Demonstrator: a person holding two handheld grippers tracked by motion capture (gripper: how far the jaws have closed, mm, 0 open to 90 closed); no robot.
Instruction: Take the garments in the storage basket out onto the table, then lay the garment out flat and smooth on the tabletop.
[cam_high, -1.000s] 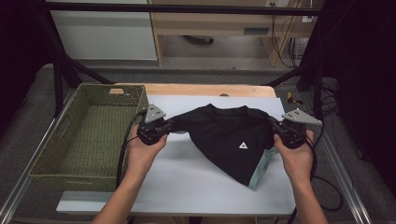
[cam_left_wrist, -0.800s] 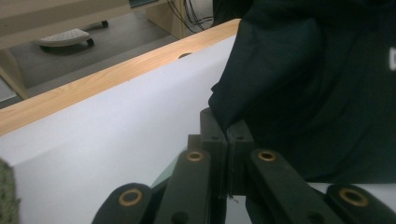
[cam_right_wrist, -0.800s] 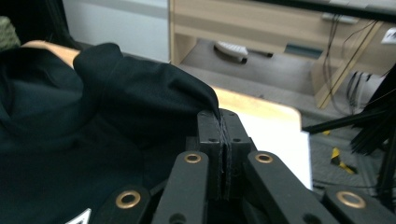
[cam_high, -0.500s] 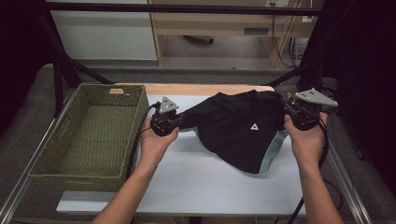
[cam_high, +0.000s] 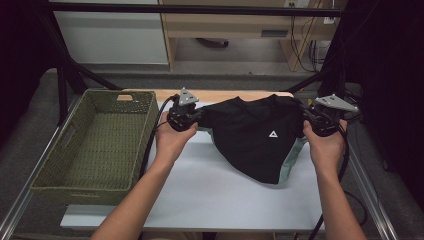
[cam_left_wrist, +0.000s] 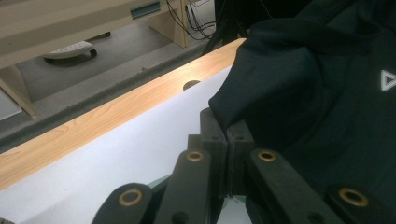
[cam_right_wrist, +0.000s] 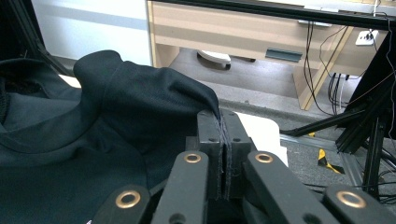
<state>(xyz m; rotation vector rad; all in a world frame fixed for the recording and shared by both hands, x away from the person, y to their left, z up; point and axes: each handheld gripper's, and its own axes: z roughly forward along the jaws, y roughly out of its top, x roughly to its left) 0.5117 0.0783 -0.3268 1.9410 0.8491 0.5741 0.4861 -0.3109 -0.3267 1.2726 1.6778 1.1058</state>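
White-topped table (cam_high: 200, 195) with a pale wooden far edge across the lower middle of the high view. Left of centre on it, a green woven rectangular basket (cam_high: 75, 172), nothing inside. Right of centre, a black knit T-shirt with a small white triangle logo (cam_high: 260, 140), stretched between both claws, upper edge lifted, lower hem drooping onto the table over a strip of pale green fabric (cam_high: 295, 157).

Left claw (cam_high: 196, 117) clamped together on one shoulder edge (cam_left_wrist: 224, 122); right claw (cam_high: 311, 120) clamped on the other (cam_right_wrist: 219, 122), cloth pinched thin between the pads.

Probably spreading the shirt for folding or for the basket: best to keep both grips firm, hold the top edge level and taut, lift until the hem clears the table, avoid dragging the green strip along.
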